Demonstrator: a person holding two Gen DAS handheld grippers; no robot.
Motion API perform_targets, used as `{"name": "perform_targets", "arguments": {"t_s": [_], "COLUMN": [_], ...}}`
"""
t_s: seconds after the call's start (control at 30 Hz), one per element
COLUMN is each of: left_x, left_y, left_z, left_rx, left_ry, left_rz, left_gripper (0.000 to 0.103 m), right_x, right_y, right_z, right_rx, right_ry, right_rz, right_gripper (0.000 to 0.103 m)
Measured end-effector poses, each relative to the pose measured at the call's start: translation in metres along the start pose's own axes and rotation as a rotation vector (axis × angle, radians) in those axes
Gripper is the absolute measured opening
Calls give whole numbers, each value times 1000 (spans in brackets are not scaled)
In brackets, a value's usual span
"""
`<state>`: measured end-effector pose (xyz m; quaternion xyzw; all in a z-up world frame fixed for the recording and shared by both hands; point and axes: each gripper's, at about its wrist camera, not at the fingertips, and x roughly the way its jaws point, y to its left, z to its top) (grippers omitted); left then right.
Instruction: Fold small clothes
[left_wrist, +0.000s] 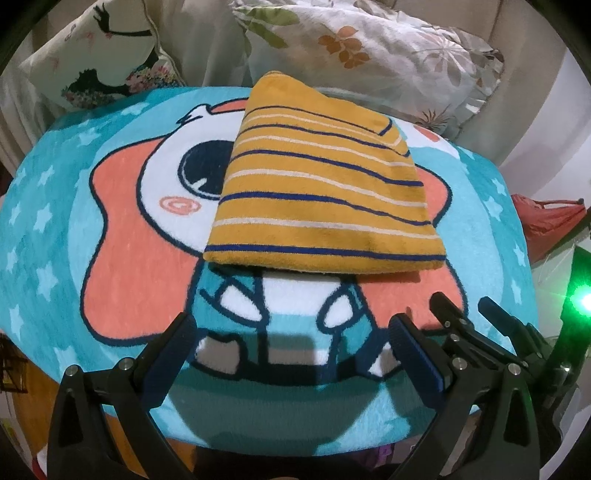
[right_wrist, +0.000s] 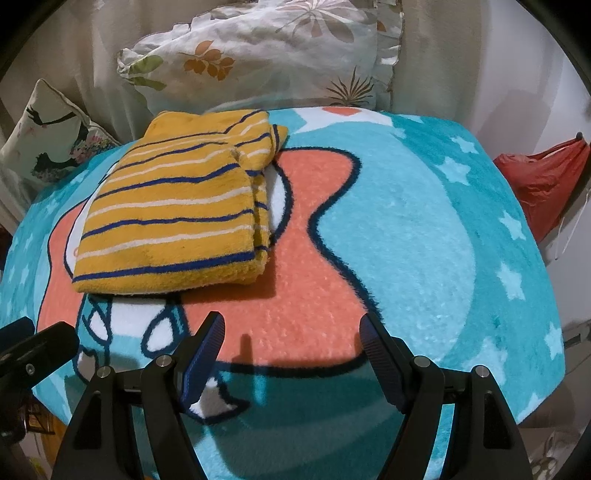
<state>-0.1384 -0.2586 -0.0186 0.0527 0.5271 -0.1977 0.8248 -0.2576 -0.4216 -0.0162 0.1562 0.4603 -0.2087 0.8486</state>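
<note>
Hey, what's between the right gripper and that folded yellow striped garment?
Only bare cartoon blanket, in the right wrist view: the right gripper hovers open short of the striped garment.

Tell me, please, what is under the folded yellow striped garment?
The folded yellow striped garment lies on a blue cartoon blanket. Around it, the print's white and coral areas and one dark eye show. The part of the print directly beneath it is covered, so it cannot be seen.

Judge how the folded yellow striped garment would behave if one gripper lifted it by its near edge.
The yellow striped garment looks like soft fleece, so it would probably droop. Its stacked layers, visible along the right side, would likely slide open and undo the fold. Its fuzzy nap on the plush blanket suggests it would drag rather than slip when pushed.
</note>
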Motion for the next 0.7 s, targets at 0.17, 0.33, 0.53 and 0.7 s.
{"name": "perform_targets", "arguments": {"t_s": [0.17, 0.33, 0.53, 0.7], "left_x": [3, 13, 24, 30], "left_y": [-1, -11, -21, -24], "left_z": [2, 18, 36, 40], "left_rx": [-8, 1, 30, 30], "left_ry": [7, 38, 40, 51], "left_rz": [-3, -43, -56, -50], "left_gripper": [103, 103, 103, 103], "right_x": [1, 1, -1, 3], "right_y": [-6, -9, -25, -33], "right_z": [1, 2, 9, 10], "right_rx": [22, 19, 49, 61], "right_ry": [-2, -9, -30, -20], "right_rz": [-4, -2, -38, -38], "right_gripper": [80, 80, 81, 81]}}
